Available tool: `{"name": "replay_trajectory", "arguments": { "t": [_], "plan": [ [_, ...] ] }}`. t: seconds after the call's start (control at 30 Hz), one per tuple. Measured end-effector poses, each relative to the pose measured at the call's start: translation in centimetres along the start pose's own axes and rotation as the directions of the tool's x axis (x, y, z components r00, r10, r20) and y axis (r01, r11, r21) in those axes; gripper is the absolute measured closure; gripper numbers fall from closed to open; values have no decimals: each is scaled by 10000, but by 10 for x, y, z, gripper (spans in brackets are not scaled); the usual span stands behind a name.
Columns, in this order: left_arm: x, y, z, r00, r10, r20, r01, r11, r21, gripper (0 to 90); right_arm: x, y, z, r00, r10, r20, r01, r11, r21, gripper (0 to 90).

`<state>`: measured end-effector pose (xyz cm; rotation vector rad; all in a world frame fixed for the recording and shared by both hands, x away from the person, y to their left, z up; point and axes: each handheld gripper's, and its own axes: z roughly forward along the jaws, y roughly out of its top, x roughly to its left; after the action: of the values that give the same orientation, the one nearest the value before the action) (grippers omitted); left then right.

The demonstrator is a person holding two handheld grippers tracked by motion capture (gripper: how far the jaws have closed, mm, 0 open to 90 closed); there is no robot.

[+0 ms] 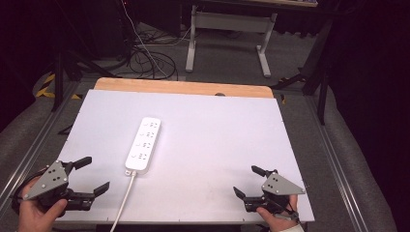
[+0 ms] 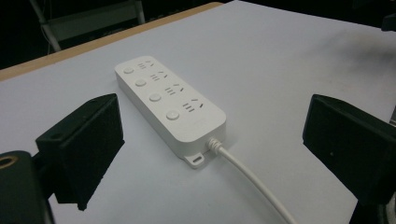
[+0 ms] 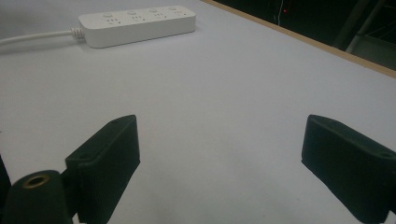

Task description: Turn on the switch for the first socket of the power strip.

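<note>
- A white table with a wooden far edge was set in a dark room, with a tangle of cables and a white desk frame on the floor beyond.
- A white power strip was laid flat left of the table's centre, its cord run off the near edge.
- The left gripper was held at the near left corner, jaws spread wide, nothing gripped.
- The right gripper was held at the near right, jaws likewise parted and empty, well apart from the strip.
</note>
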<state>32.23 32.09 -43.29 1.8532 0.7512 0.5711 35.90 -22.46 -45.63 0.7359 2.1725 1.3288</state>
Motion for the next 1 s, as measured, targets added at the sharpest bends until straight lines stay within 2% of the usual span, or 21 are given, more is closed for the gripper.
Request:
{"name": "replay_trajectory", "arguments": {
  "t": [0.27,0.53,0.57,0.6,0.67,0.77,0.87,1.0],
  "plan": [
    [-1,-18,3,9999,92,80,-92,9999,-88,58,1,0,0,10000,7,-5,-7,10000,23,120],
    [2,-33,6,9991,-407,93,409,9990,-178,64,0,0,0,10000,-8,20,8,10000,2,121],
    [1,-34,6,9993,-377,64,378,9992,-94,64,0,0,0,10000,2,24,-2,10000,-8,120],
    [0,-36,6,9999,-155,-40,155,9999,50,66,0,0,0,10000,-3,24,3,10000,-10,120],
    [-3,-38,7,9998,52,-192,-46,9996,274,75,0,0,0,10000,-11,34,11,10000,-5,120],
    [-4,-40,7,9998,-47,206,42,9997,259,76,1,0,0,10000,2,17,-2,10000,-2,120],
    [-3,-41,8,9994,-126,332,118,9997,228,66,1,0,1,10000,-23,-8,23,10000,19,120],
    [0,-41,9,9979,-448,464,439,9988,213,73,1,0,1,10000,5,-3,-5,10000,24,120]
  ]
}}
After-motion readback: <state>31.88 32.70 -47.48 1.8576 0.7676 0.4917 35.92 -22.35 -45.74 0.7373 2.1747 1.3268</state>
